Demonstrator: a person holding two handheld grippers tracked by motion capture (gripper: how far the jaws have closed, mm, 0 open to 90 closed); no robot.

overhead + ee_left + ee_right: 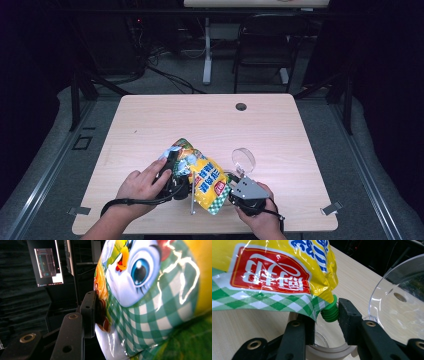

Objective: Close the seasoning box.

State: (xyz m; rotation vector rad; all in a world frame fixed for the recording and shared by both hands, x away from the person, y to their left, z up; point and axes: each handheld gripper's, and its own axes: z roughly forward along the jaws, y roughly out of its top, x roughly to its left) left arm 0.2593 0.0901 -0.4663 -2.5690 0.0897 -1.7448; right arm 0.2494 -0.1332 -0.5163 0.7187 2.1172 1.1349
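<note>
On the wooden counter (150,125), the person's left hand (140,186) holds the left gripper (172,172), whose jaws are clamped on the upper end of a yellow pouch (202,180) printed with a cartoon bird and green checks; in the left gripper view one black pad presses flat against the pouch's (150,302) edge. The pouch hangs tilted above the counter's near middle, between the two grippers. At its lower corner a green spout (330,312) sits between the jaws of the right gripper (327,315), which close on it. Just beside them stands a clear round container (243,160), with the right hand (260,215) below.
</note>
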